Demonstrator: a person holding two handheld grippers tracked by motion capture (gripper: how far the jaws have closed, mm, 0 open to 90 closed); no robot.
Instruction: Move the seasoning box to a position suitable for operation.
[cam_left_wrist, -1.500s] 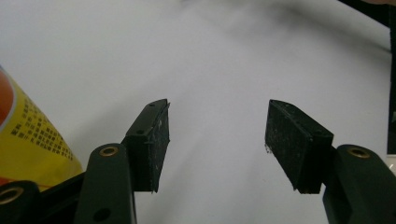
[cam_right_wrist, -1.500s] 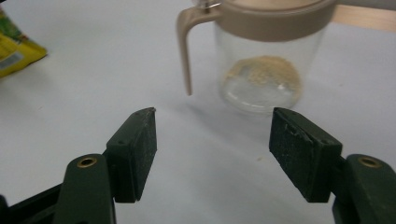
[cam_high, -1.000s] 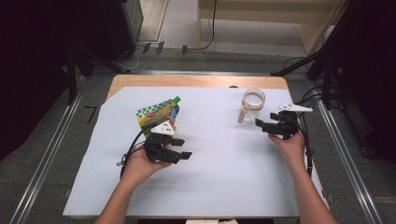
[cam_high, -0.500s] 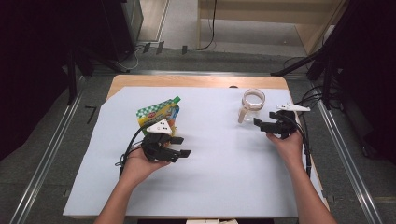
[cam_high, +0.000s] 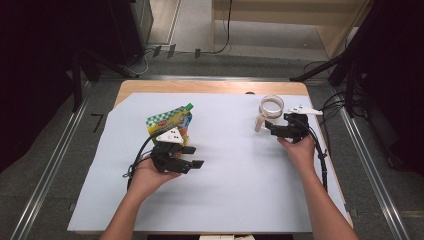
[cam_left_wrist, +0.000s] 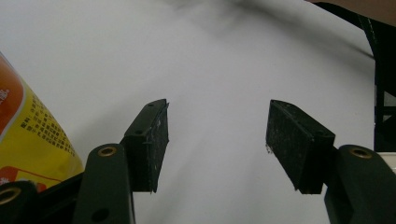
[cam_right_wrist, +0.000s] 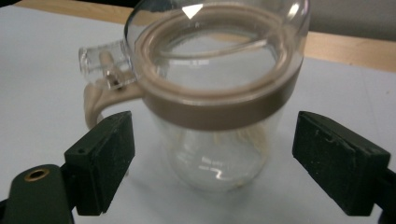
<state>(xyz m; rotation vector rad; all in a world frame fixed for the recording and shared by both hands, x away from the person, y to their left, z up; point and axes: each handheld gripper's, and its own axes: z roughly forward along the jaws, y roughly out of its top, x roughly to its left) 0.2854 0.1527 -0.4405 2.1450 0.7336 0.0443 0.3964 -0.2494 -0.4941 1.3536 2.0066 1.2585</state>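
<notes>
1. Right gripper (cam_high: 274, 129) stands just beside the glass jar (cam_high: 270, 107), its black jaws spread wide with the jar between them in the right gripper view; the pads (cam_right_wrist: 104, 158) stand clear of the glass on both sides, and the jaws have just been opening.
2. Jar in the right gripper view (cam_right_wrist: 219, 98): clear, rounded glass, upright on the sheet, with a tan band around the neck, a domed clear lid hinged open, and a tan loop at its left side.
3. Left gripper (cam_high: 192, 156) rests near the middle-left of the table, jaws partly apart with only bare sheet between them; its pads (cam_left_wrist: 152, 142) are blocky, matt and scuffed.
4. Snack pouch (cam_high: 170, 121) lies just behind the left gripper: glossy yellow and orange with a green top edge and small print.
5. White sheet (cam_high: 235, 180), smooth and matt, covers most of the wooden table (cam_high: 200, 86), whose pale edge shows at the far side.
6. Beyond the table lie a grey floor (cam_high: 60, 150), metal rails, cables and a light wooden frame (cam_high: 280, 20).
</notes>
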